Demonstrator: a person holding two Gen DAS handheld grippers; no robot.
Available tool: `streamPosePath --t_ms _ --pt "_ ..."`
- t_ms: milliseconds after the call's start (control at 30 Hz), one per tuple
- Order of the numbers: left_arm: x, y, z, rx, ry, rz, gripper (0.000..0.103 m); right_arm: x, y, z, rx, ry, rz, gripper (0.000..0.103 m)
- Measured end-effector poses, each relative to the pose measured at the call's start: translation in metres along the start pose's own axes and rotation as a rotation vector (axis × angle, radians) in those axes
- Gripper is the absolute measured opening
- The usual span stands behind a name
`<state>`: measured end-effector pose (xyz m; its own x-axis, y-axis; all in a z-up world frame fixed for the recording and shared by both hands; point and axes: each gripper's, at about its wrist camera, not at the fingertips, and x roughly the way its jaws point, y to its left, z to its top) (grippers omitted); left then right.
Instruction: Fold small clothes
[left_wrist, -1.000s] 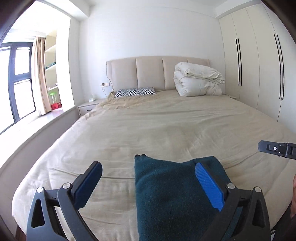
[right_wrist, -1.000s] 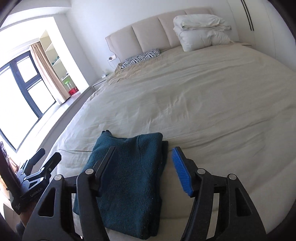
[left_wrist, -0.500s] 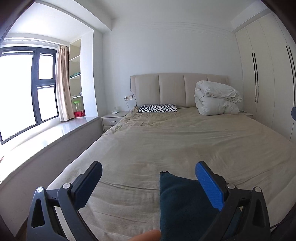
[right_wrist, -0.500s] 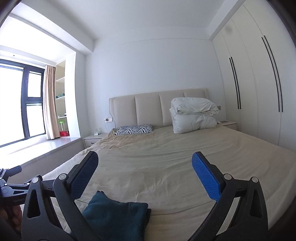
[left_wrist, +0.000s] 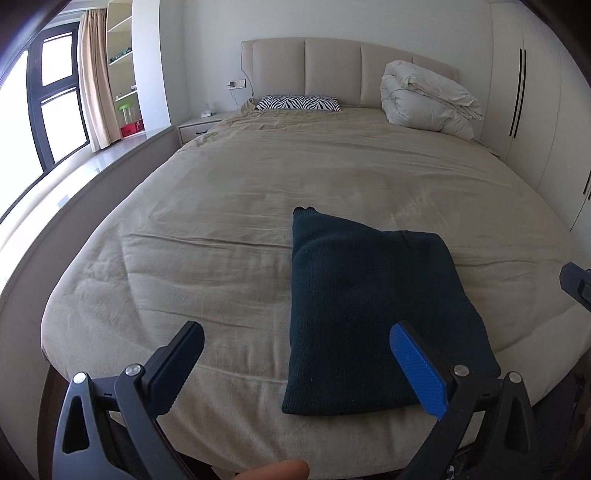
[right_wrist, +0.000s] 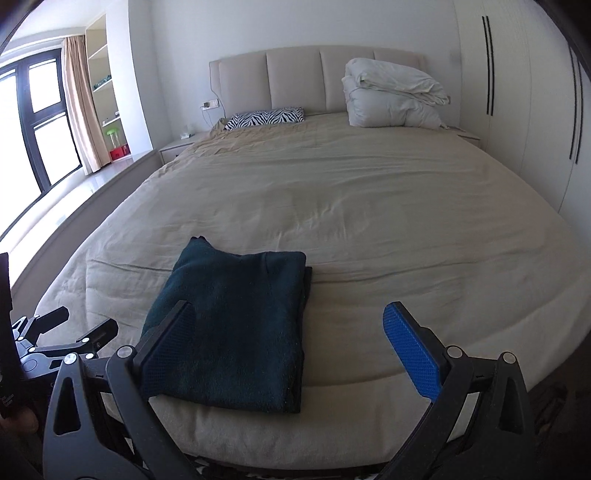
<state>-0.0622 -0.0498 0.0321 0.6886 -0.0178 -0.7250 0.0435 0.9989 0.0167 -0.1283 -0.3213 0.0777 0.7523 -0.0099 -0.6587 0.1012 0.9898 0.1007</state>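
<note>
Lettering on left gripper (right_wrist: 79, 325) too small to read

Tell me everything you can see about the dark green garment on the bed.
The dark green garment is a thick, fuzzy knit, folded into a rough rectangle of several layers. It lies flat near the foot edge of the beige bedsheet, and one small corner sticks out at its far left end. Nothing holds it: only the sheet below touches it.
</note>
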Motion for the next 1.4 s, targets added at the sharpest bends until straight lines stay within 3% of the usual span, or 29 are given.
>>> streamPosePath --t_ms 133,367,1400 --pt "0.011 -0.001 -0.015 0.0 0.063 -0.019 0.103 0.022 -0.003 -0.015 0.036 0.075 -0.038 0.103" --pt "0.018 0.001 -0.022 -0.005 0.088 0.002 0.103 0.041 -0.003 -0.033 0.043 0.132 -0.068 0.103" --pt "0.022 0.007 -0.023 -0.017 0.09 0.013 0.103 0.052 0.012 -0.045 -0.002 0.182 -0.063 0.103"
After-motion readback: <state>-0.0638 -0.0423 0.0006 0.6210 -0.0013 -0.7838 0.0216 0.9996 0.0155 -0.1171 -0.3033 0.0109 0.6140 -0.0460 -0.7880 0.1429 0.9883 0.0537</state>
